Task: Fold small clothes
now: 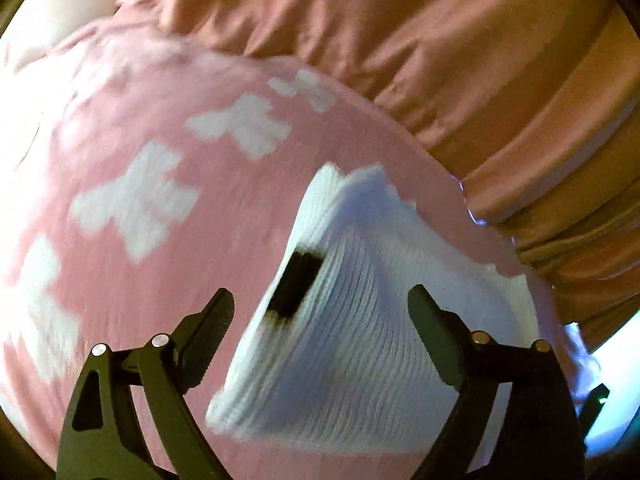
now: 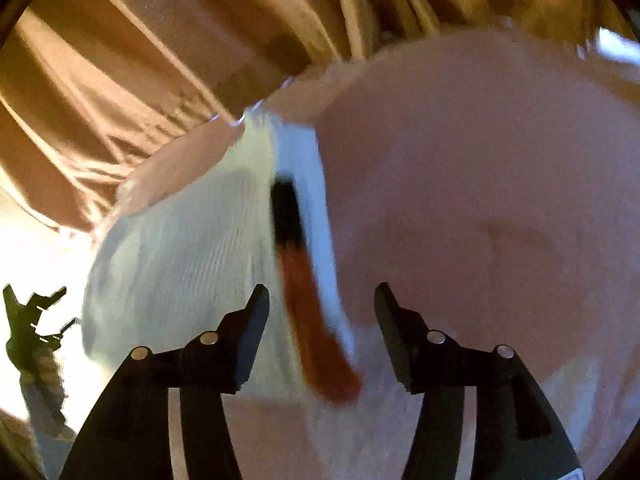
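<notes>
Left wrist view: left hand-held gripper (image 1: 320,308) has its jaws spread wide, nothing between them. Both fingers (image 1: 216,320) hover over cloth; contact with the cloth cannot be judged because of motion blur.

Task item: a small white ribbed knit garment (image 1: 352,344) lies directly ahead of the left gripper, between the two fingers in the view. It carries a short black stripe (image 1: 296,284) near its left edge. The top of the garment is bunched into a peak.

The garment rests on a pink blanket with white cross-shaped patches (image 1: 132,200). Beyond the blanket, a gathered tan-orange curtain (image 1: 460,60) fills the upper right of the view.

Right wrist view: right hand-held gripper (image 2: 322,308) is likewise released, jaws apart, gripping nothing. The same white garment (image 2: 180,256) lies ahead and to the left of centre. Its dark stripe (image 2: 286,208) runs toward the camera and turns rust-orange (image 2: 316,344) in its lower part, ending between the two fingers (image 2: 248,328). To the right of the stripe the surface is plain pale pink (image 2: 480,200), badly blurred; whether that is the blanket or part of a garment cannot be told.

The curtain (image 2: 140,72) shows at upper left. At the far left edge, against strong glare, the other gripper (image 2: 32,312) is visible as a dark silhouette, well apart from the garment's near edge
</notes>
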Action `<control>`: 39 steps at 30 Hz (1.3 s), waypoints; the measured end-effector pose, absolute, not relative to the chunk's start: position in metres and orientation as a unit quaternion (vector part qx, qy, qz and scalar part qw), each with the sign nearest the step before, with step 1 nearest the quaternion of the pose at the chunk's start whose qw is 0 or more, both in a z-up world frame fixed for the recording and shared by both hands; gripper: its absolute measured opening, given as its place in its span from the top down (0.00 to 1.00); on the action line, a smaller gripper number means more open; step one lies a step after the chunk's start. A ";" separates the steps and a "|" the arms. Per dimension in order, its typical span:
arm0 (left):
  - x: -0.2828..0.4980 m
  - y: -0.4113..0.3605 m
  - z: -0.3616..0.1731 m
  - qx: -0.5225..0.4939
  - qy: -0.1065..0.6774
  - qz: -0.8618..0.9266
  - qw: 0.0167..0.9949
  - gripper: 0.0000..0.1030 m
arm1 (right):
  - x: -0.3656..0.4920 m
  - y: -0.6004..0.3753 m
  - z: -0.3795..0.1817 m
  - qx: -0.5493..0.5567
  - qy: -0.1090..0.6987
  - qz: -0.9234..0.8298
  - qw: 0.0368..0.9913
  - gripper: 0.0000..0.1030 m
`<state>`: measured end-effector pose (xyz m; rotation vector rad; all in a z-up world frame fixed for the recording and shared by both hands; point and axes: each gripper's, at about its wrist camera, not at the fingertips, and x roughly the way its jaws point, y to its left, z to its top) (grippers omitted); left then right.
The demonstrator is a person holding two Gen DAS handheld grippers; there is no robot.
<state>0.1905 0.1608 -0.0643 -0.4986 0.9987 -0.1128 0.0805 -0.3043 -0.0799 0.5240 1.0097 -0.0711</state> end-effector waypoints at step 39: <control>0.146 0.078 -0.022 0.031 0.449 -0.018 0.893 0.39 | 0.077 -0.281 -0.012 0.097 0.447 -0.021 0.889 0.50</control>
